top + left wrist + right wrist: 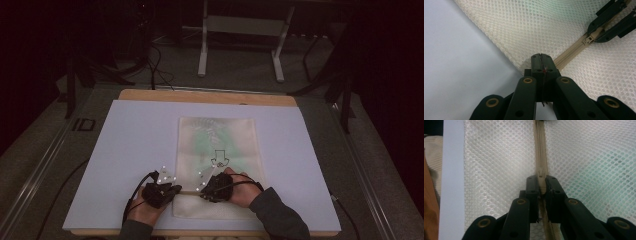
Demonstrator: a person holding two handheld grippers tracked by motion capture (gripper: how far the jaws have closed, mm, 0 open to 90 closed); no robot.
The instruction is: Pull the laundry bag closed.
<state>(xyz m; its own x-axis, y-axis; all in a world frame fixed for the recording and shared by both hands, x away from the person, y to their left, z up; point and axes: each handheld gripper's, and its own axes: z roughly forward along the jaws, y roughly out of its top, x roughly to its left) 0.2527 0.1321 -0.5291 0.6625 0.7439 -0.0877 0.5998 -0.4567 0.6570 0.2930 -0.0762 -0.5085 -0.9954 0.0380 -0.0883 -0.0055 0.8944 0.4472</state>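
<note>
1. Your left gripper [541, 62] has its jaws closed flat on the near corner edge of the one mesh pouch [218, 145].
2. Your right gripper [541, 185] pinches the single zipper pull [541, 173].
3. The one zipper [540, 147] runs crosswise near the pouch's near end.
4. The pouch lies lengthwise, pointing away from you, on the white board [135, 150].

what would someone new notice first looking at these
Probably the pale mesh bag lying flat on the white board, with a beige zipper running across its near end. The right gripper is shut on the zipper's slider, while the left gripper pinches the bag's corner where the zipper ends.
</note>
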